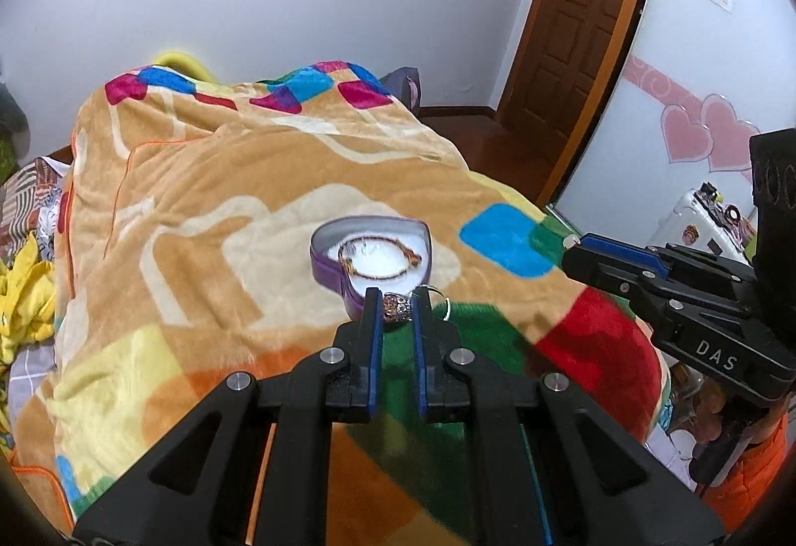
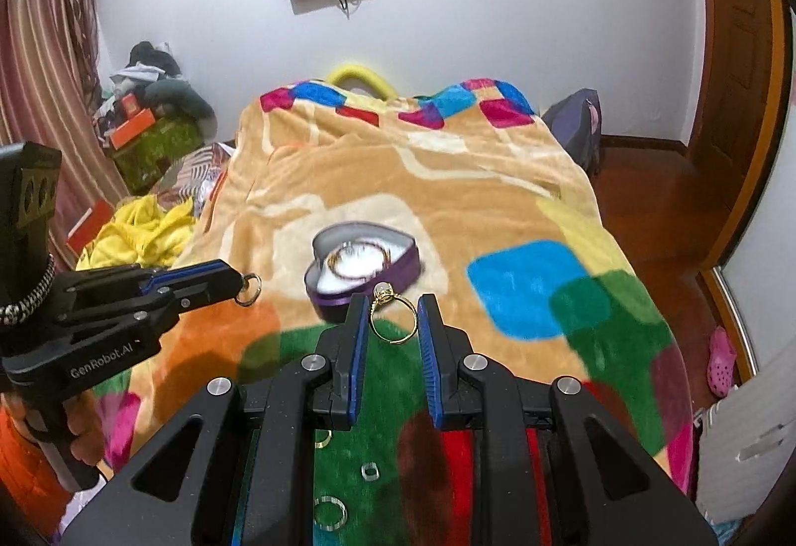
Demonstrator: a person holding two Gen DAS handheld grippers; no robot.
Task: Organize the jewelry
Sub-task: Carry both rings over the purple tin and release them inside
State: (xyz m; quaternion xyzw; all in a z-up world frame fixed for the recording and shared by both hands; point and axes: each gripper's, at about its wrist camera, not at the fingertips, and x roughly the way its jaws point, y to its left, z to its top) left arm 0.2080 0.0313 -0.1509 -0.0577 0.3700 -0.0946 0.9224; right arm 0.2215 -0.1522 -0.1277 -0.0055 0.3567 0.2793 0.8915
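Note:
A purple heart-shaped box [image 1: 343, 280] with a white lining lies open on the blanket, a beaded bracelet [image 1: 380, 256] inside it. My left gripper [image 1: 396, 305] is shut on a patterned silver ring [image 1: 396, 308] just in front of the box's near tip. In the right wrist view the box [image 2: 365, 280] sits ahead, and my right gripper [image 2: 393, 315] is shut on a gold ring with a stone [image 2: 392, 312], held above the blanket near the box's near edge. The left gripper [image 2: 246, 285] shows there at left with its ring.
A colourful patchwork blanket [image 1: 248, 198] covers the bed. Loose rings [image 2: 331, 513] lie on the green patch under my right gripper, including a small one [image 2: 369, 470]. The right gripper [image 1: 577, 247] shows at the right of the left wrist view. A wooden door [image 1: 582, 14] stands behind.

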